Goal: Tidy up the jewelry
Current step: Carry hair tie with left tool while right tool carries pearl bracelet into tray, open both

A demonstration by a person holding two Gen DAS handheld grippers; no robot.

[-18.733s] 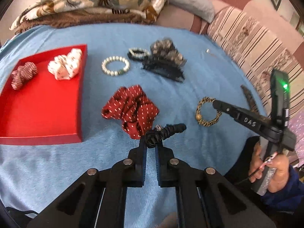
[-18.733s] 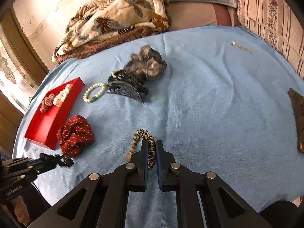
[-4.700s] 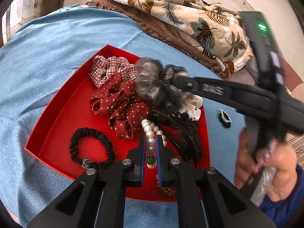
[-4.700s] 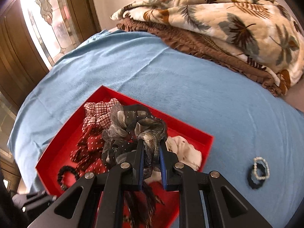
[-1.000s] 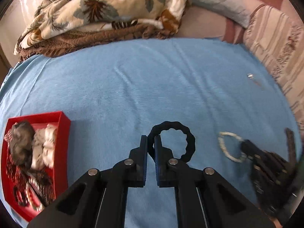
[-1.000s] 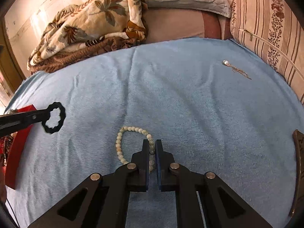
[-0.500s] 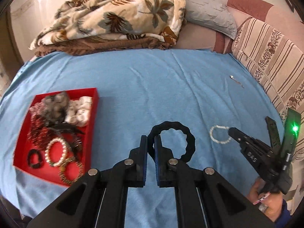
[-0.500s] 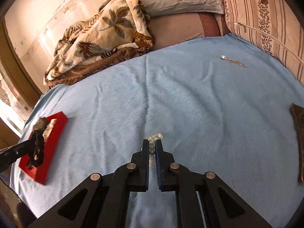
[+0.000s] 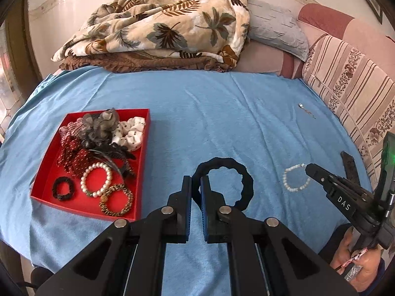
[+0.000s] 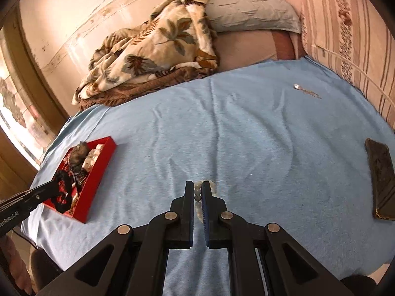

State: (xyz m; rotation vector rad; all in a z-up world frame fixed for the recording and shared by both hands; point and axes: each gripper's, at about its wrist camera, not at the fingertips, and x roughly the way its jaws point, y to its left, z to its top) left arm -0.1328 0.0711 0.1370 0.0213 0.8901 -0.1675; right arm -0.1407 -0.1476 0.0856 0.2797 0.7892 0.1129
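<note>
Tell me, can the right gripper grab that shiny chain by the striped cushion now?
Probably not yet: the right gripper is shut on a bead bracelet. The path to the chain looks clear.

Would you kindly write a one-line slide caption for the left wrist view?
Left claw shut on a black scrunchie, right claw holding a pale bead bracelet, red tray already filled.
</note>
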